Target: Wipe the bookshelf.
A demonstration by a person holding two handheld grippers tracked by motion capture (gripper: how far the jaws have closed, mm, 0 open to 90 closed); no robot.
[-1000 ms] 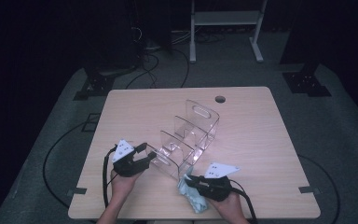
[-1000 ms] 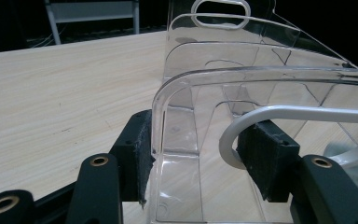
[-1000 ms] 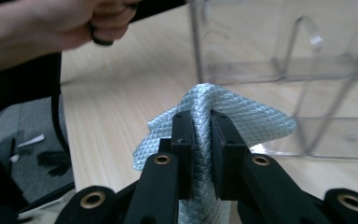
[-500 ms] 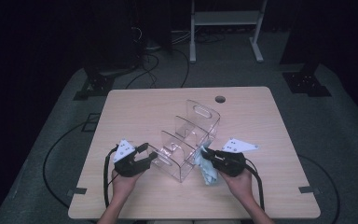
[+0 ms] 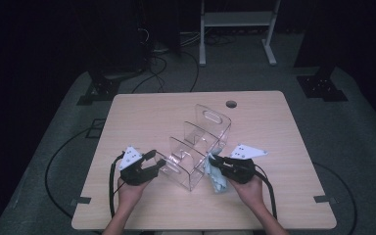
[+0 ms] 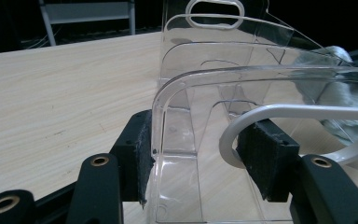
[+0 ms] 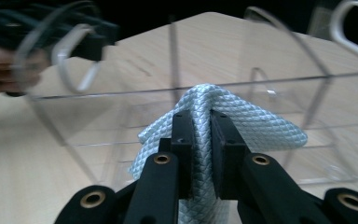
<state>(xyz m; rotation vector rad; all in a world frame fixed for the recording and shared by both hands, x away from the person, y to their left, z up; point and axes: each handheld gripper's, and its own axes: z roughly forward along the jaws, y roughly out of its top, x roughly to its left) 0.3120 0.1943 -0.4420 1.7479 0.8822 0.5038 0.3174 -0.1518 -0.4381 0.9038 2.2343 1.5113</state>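
Wooden table (image 5: 142, 117); cloth (image 7: 242, 116) pinched in right gripper (image 7: 200, 123) (beside clear organizer (image 5: 196, 147)).

Item count on the table (image 5: 142, 112): one clear acrylic organizer (image 5: 196, 152) at centre, with three stepped compartments running near to far; one pale blue cloth (image 5: 216, 177) at its right; two grippers, left gripper (image 5: 157, 161) and right gripper (image 5: 215, 161); two hands.

We work at a light wooden table (image 5: 142, 117) with a round cable hole (image 5: 231, 104) near its far edge. Directly on it stands a clear plastic divider rack (image 5: 196, 152), near the middle toward our side. The table itself stands on grey carpet (image 5: 352, 147).
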